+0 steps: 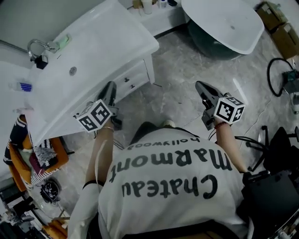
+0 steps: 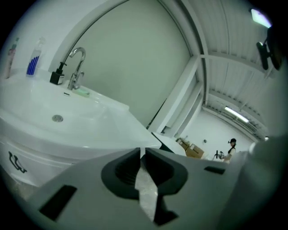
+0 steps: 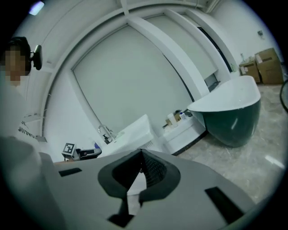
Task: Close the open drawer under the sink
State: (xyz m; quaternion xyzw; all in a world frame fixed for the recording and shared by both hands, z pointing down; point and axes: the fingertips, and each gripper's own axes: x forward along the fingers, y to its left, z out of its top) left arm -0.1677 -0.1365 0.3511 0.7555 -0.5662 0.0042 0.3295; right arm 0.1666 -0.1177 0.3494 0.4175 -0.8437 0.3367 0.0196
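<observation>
Drawer (image 1: 132,80) under sink (image 1: 110,39); bathtub (image 1: 224,21) likely beyond.

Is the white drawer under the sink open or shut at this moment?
Shut, as far as the head view shows: the white drawer front with dark knobs sits flush in the cabinet under the white sink.

White drawer (image 1: 134,77), dark knobs, under white sink (image 1: 117,42), front looks flush

bathtub (image 1: 224,23): dark outside, white inside, upper right | cardboard boxes (image 1: 273,18): beyond bathtub | bottles (image 1: 147,5): on white ledge | faucet (image 1: 37,46): chrome | floor (image 1: 182,79): grey marble
</observation>
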